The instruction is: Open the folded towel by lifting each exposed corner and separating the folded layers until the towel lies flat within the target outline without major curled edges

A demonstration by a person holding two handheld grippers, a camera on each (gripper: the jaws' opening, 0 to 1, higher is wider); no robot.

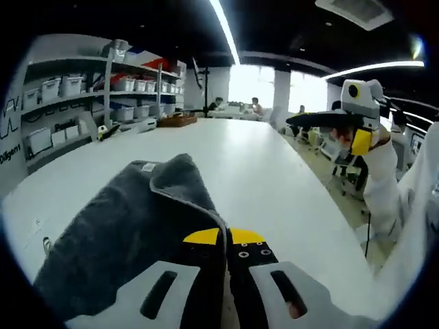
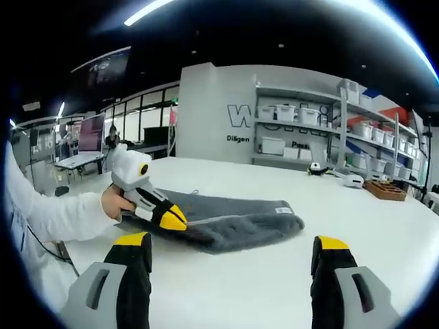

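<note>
Left gripper (image 1: pixel 226 241) clenched on grey towel's (image 1: pixel 130 226) edge atop white table (image 1: pixel 274 178); right gripper (image 2: pixel 233 250) released, jaws wide apart, above table.

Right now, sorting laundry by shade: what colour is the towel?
Dark grey towel with a small white label, clearest in the right gripper view.

**Bright strip lights, bowed edges**

Long white ceiling strip lights (image 1: pixel 224 31) glare overhead, and the blown-out far windows (image 1: pixel 255 82) wash pale. The glossy white table (image 1: pixel 274 185) shines evenly, with soft shadows. Shelving bows at the fisheye edges; distant figures blur slightly.
</note>
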